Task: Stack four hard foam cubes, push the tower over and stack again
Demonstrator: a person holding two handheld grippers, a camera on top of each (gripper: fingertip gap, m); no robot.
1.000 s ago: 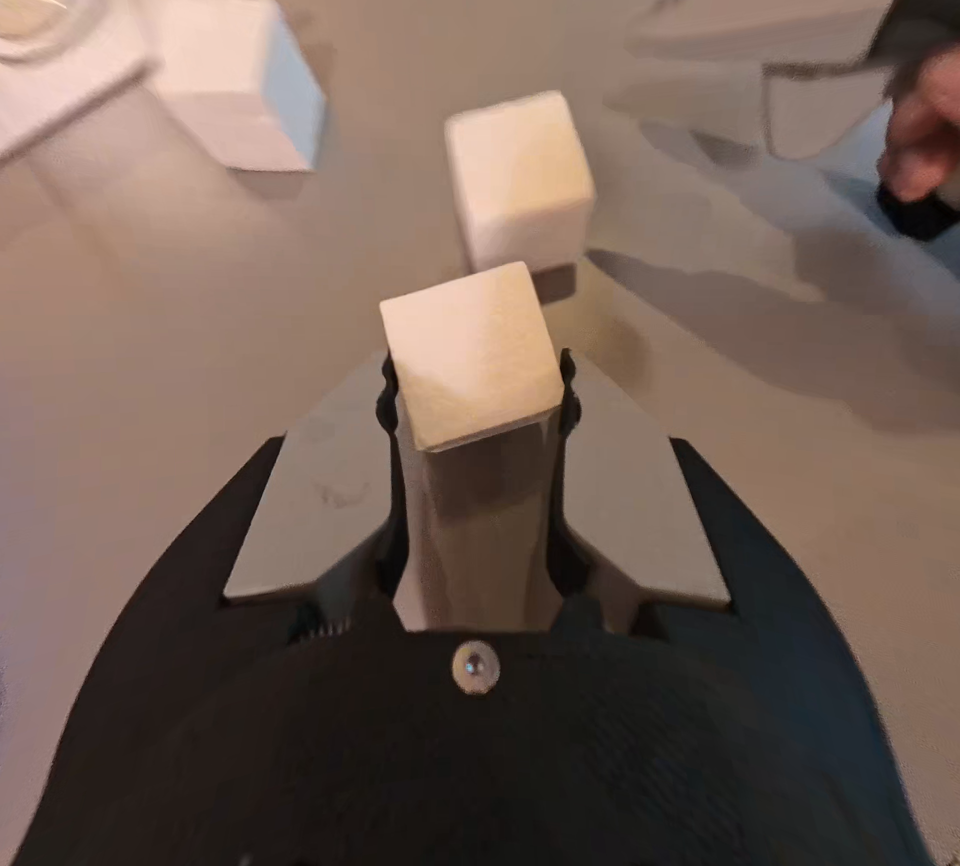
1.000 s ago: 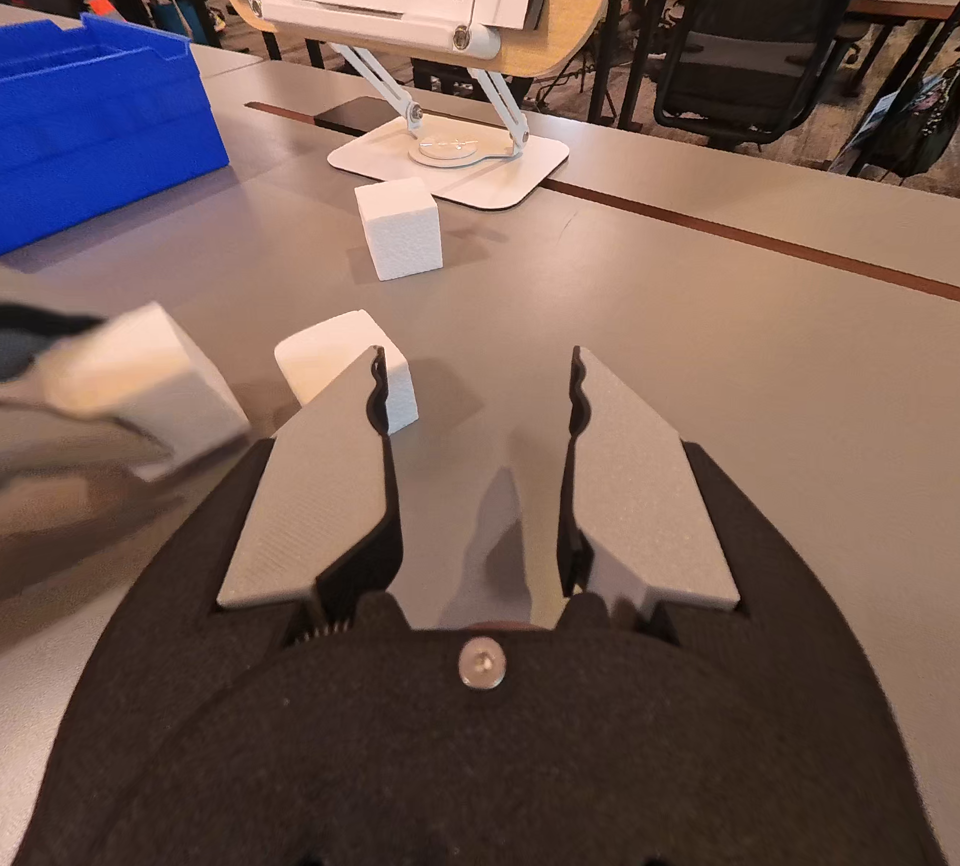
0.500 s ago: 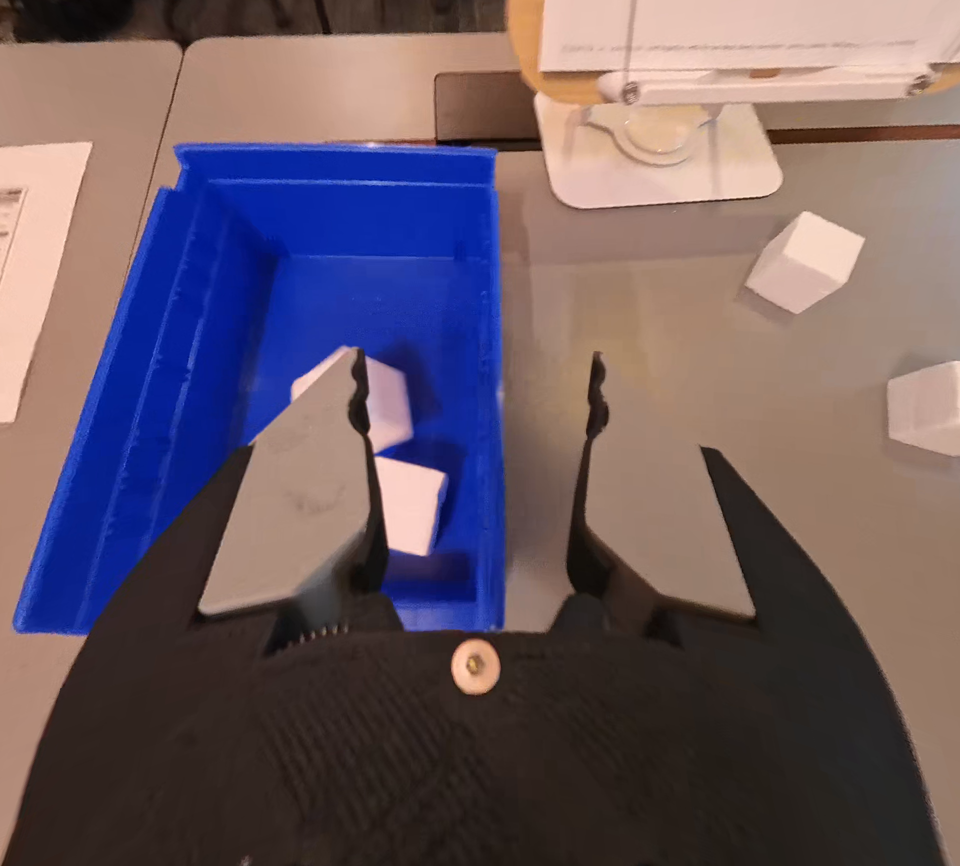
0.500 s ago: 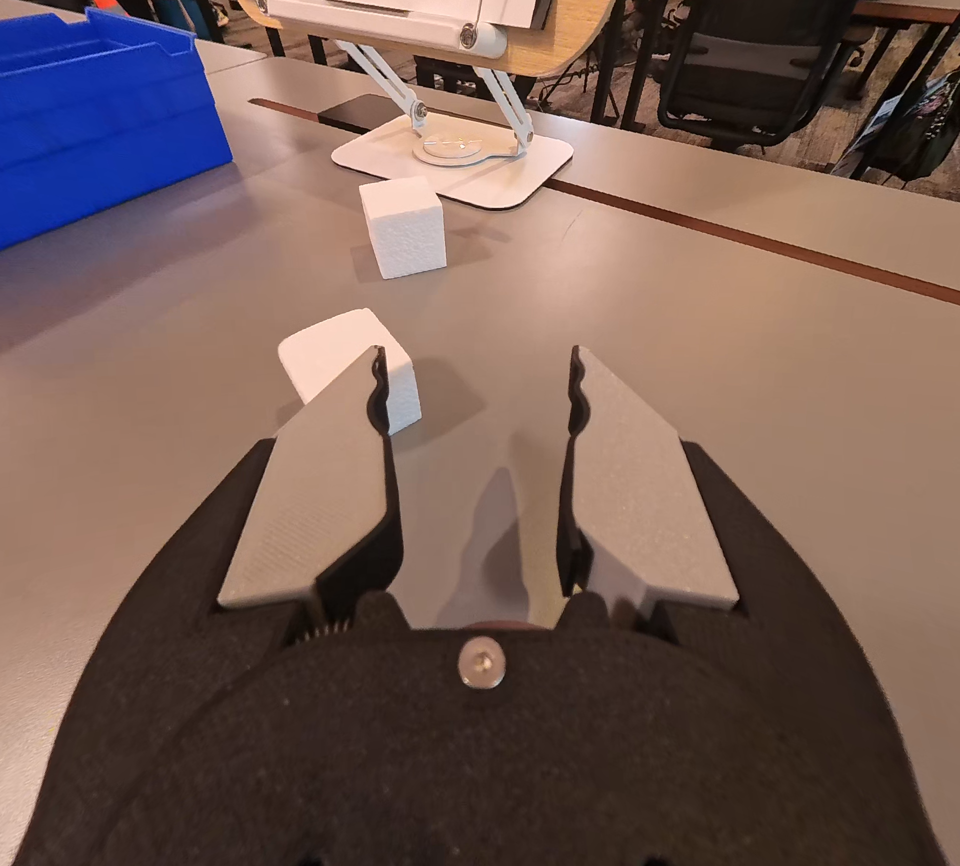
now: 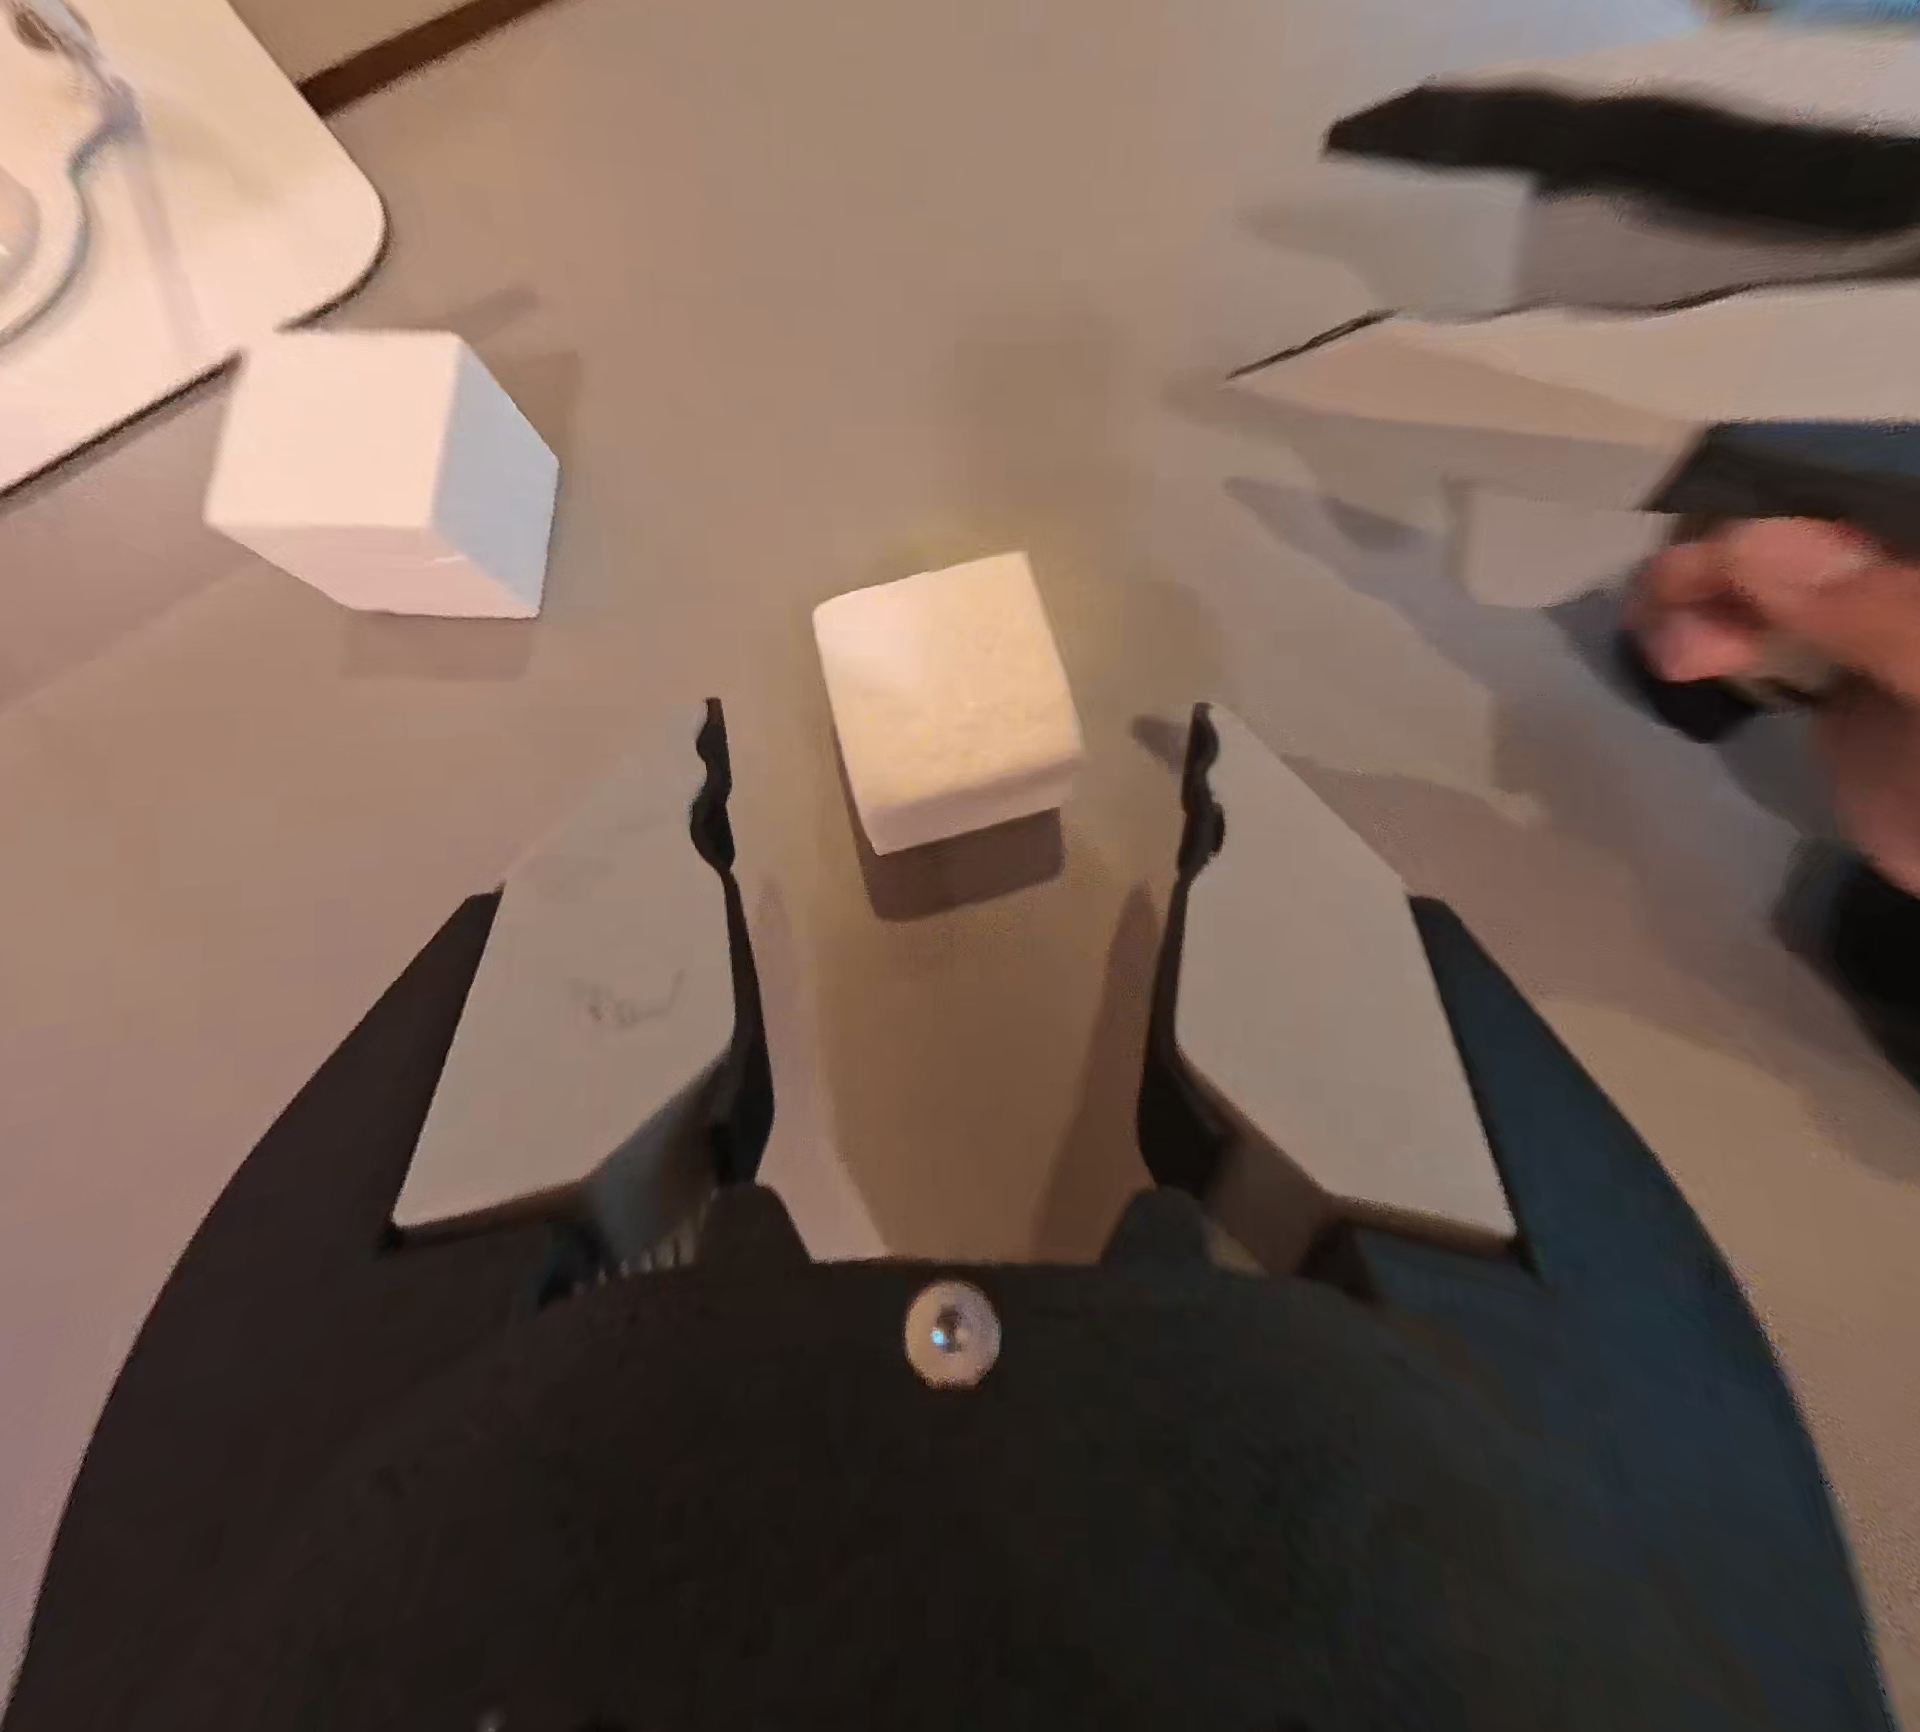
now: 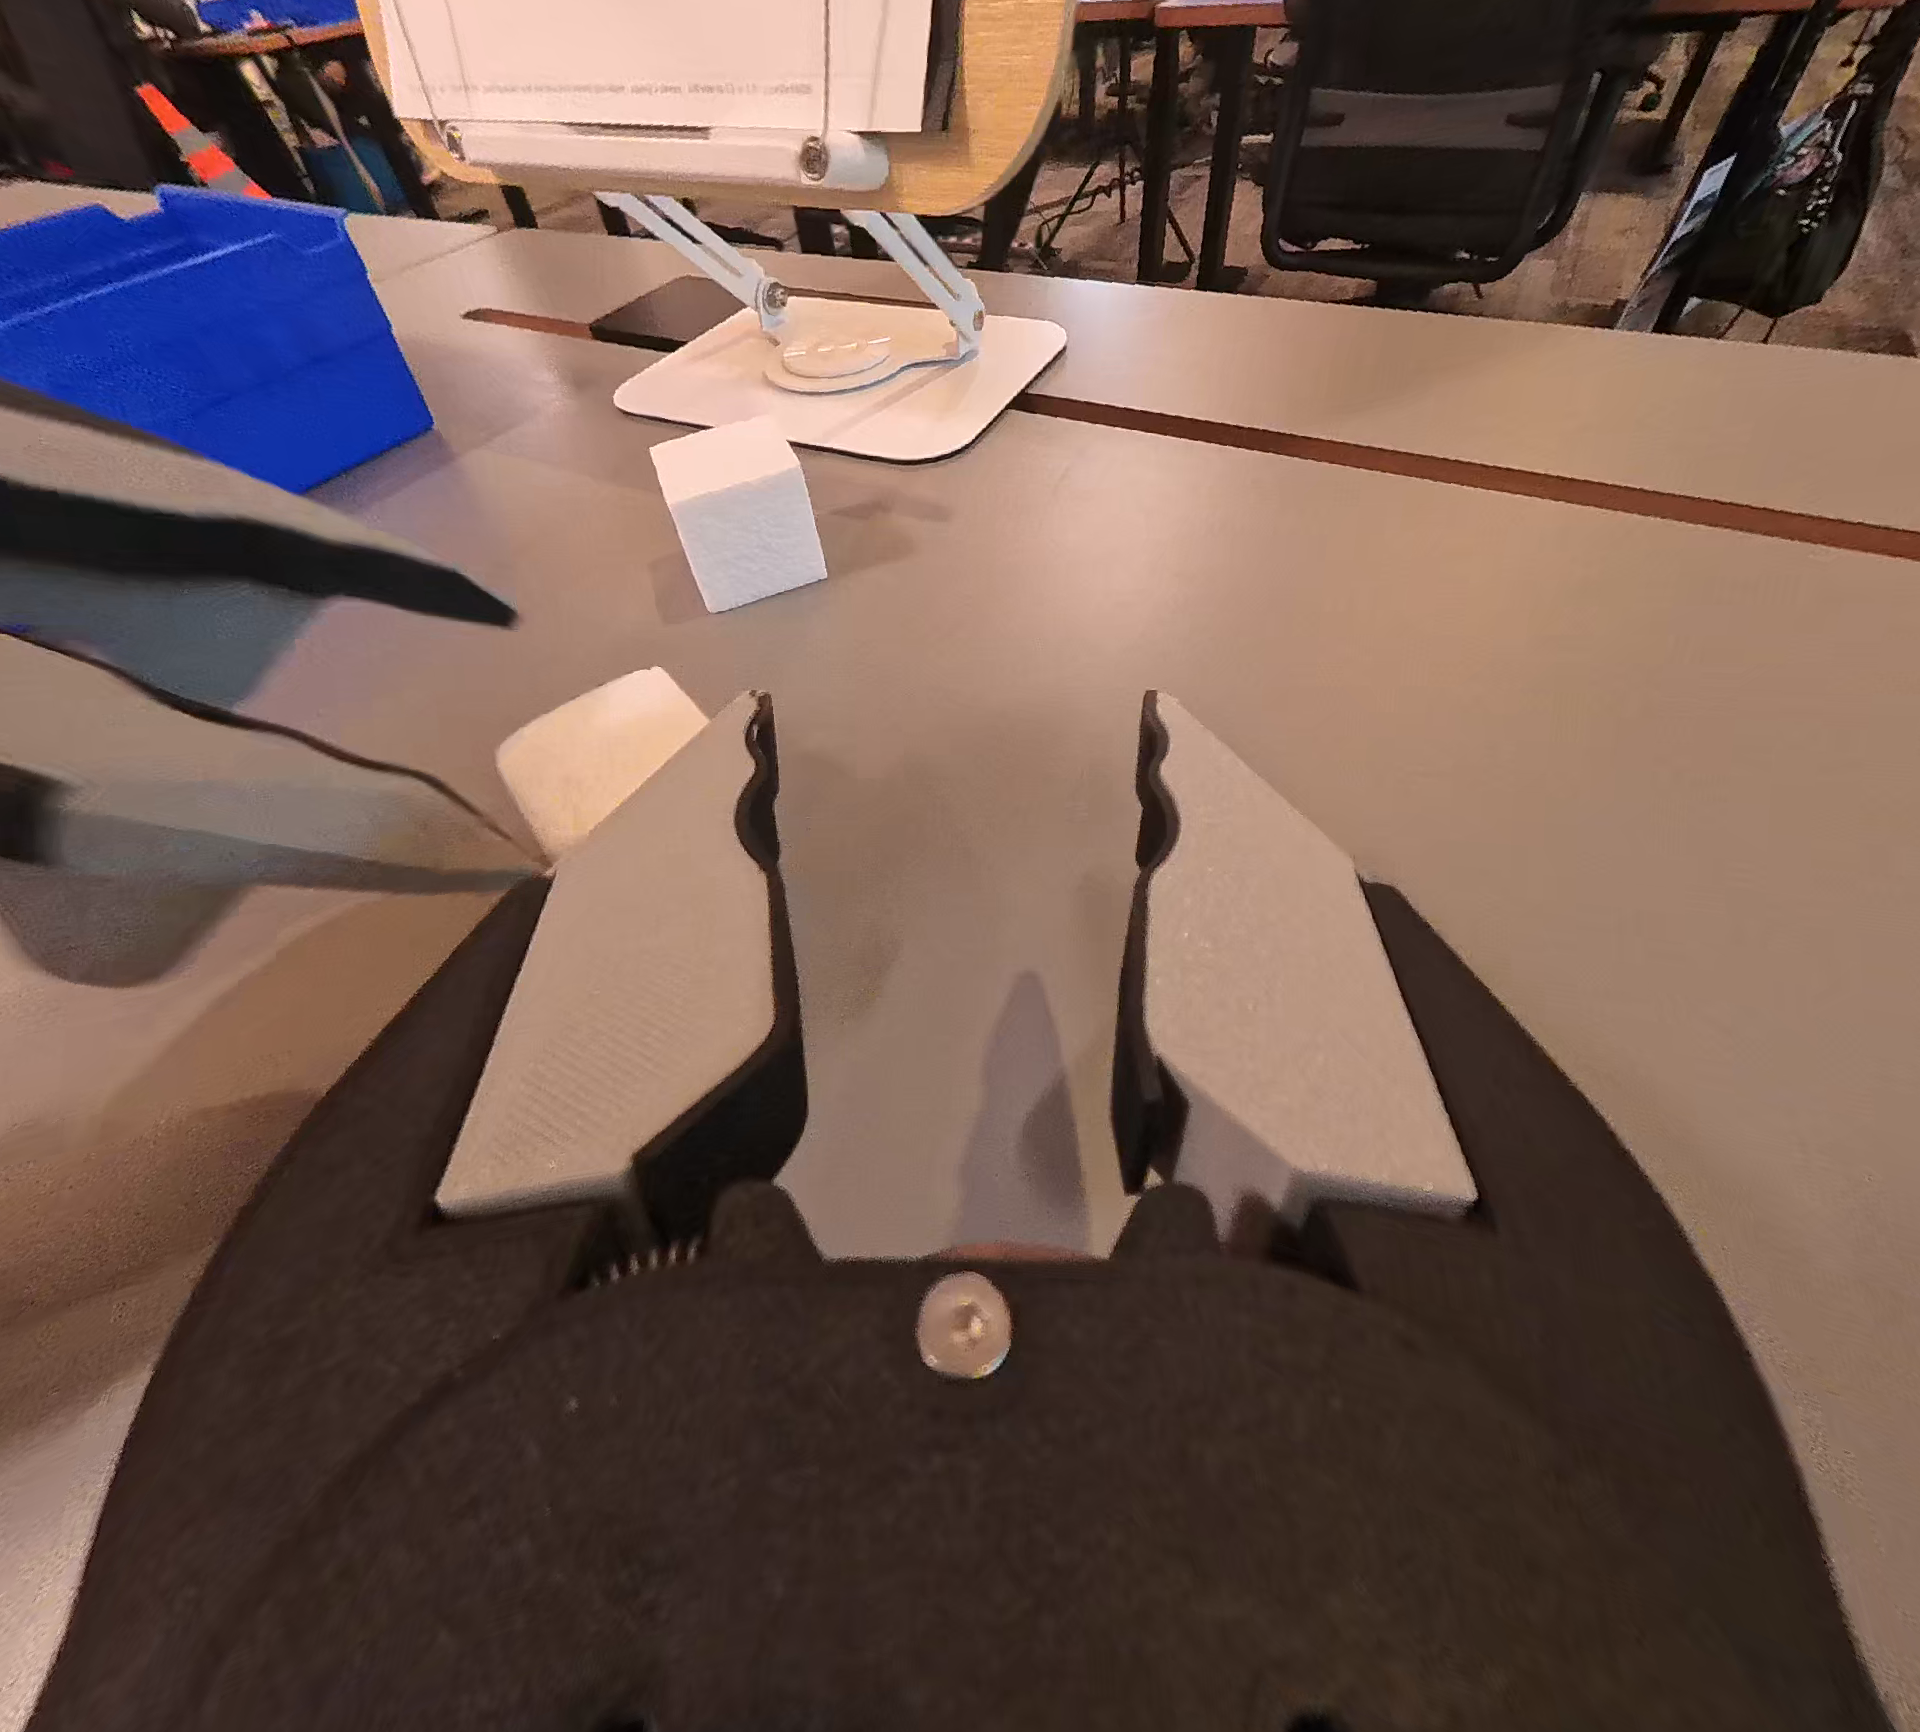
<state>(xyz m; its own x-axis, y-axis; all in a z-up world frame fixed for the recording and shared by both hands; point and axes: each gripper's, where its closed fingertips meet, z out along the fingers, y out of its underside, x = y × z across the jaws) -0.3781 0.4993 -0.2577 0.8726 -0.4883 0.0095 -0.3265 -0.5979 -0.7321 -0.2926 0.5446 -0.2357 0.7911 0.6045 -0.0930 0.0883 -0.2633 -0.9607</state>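
Left tool: the left tool (image 5: 951, 768) is hovering with its jaws spread wide and empty; one second ago it was clamping a white hard foam cube, half a second ago it was over the blue plastic bin (image 6: 197, 332).
Nearest cube: the cream-lit white hard foam cube (image 5: 945, 700) is sitting on the grey worktop (image 6: 1351, 664), just ahead of the left tool's tips and touching neither.
Second cube: another white foam cube (image 6: 743, 513) is standing apart, beside the white stand base (image 6: 842, 394).
Right tool: the right tool (image 6: 951, 778) is resting open and holding nothing.
Meaning: no tower is standing yet; stacking seems to be only beginning, with this cube as the likely next pick.
Hidden: only two cubes are showing; the bin's inside is out of sight, and the right tool is heavily blurred in the left wrist view.
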